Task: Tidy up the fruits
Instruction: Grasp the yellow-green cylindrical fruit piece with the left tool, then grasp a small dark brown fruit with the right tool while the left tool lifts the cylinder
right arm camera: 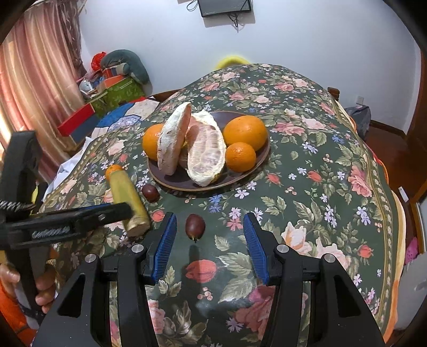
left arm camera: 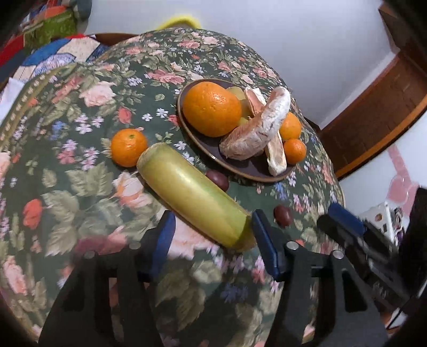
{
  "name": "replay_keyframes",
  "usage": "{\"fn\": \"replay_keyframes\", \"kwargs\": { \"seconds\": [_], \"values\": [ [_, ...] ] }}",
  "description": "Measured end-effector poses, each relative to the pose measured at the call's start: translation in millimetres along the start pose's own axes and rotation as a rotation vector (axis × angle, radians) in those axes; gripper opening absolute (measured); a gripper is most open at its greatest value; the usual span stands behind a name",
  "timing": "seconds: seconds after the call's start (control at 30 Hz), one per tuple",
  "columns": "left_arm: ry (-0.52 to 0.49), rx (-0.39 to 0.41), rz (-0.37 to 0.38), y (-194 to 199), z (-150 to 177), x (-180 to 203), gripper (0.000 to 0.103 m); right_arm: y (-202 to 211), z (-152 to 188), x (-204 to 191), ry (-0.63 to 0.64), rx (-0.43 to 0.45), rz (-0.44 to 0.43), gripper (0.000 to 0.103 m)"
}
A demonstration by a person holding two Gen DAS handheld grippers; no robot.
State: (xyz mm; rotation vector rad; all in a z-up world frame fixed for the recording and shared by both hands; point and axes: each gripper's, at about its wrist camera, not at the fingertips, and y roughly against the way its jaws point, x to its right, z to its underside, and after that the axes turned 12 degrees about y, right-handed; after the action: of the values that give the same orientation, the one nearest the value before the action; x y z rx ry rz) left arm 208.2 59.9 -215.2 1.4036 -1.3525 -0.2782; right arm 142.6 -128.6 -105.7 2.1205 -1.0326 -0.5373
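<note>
Left gripper (left arm camera: 210,235): blue pads part open, straddling the near end of the long yellow-green cylinder (left arm camera: 194,193), not clamped.
Right gripper (right arm camera: 210,240): part open around a dark purple fruit (right arm camera: 195,225), untouched.
Brown plate (right arm camera: 170,181): far, holding oranges and peeled pomelo.

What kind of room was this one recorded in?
Probably a lived-in room at home. A floral tablecloth covers the table, pink curtains hang on one side, boxes and a cushion are piled in the corner, and a small screen is fixed on the wall.
</note>
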Motion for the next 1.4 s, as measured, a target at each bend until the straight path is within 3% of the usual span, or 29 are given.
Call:
{"fn": "replay_keyframes", "kwargs": {
  "seconds": [0.1, 0.27, 0.4, 0.53, 0.73, 1.03, 1.23, 1.4],
  "values": [
    [0.034, 0.001, -0.011, -12, -6, 4, 0.064, 0, 0, 0, 0.001, -0.003, 0.005, 0.048],
    [0.018, 0.029, -0.095, -22, -5, 16, 0.064, -3, 2, 7, -0.013, -0.007, 0.005, 0.048],
    [-0.043, 0.047, -0.168, -26, -2, 28, 0.063, -5, 4, 10, -0.021, -0.008, 0.000, 0.048],
    [-0.144, 0.022, -0.193, -19, -1, 31, 0.051, -5, 6, 8, -0.022, -0.002, -0.018, 0.048],
    [-0.189, 0.007, -0.217, 6, 3, 8, 0.039, -12, 6, 5, -0.020, -0.006, -0.037, 0.048],
    [-0.153, -0.056, -0.147, 4, -9, -7, 0.038, -31, 5, -7, 0.026, -0.055, -0.062, 0.048],
    [-0.156, -0.041, -0.139, -12, -20, -4, 0.038, -42, 3, -10, 0.051, -0.080, -0.061, 0.048],
    [-0.169, -0.025, -0.128, -16, -23, -4, 0.039, -44, 2, -11, 0.067, -0.083, -0.061, 0.035]
  ]
}}
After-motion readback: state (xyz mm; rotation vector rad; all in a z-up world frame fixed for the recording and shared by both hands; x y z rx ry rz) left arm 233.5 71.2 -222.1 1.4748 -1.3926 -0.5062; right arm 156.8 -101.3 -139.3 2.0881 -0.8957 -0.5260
